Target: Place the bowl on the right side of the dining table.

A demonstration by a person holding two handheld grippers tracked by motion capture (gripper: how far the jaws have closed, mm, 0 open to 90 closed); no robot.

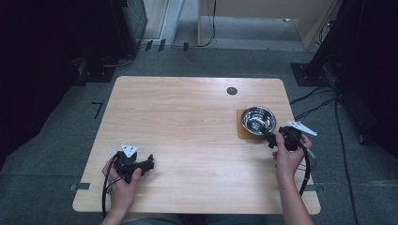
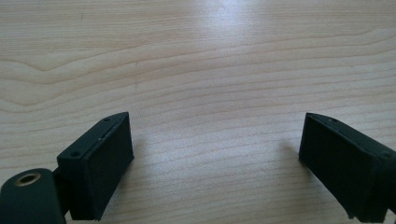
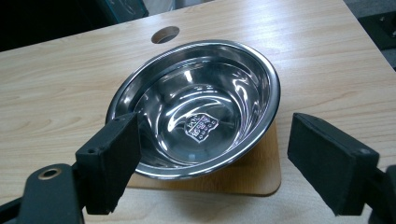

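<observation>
Shiny silver steel bowl (image 3: pixel 196 112), small printed emblem at its bottom, pattern too small to read. Tan-brown wooden mat (image 3: pixel 252 175) under it. Table (image 1: pixel 187 122) pale wood with wavy grain, dark round hole (image 1: pixel 232 91). Both grippers black: left gripper (image 1: pixel 149 164), right gripper (image 1: pixel 271 139). Grey floor.

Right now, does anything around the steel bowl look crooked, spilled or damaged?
Nothing stands out. The steel bowl sits upright and empty on its wooden coaster, though shifted toward one corner and overhanging it. The right gripper is open just short of the bowl.
</observation>
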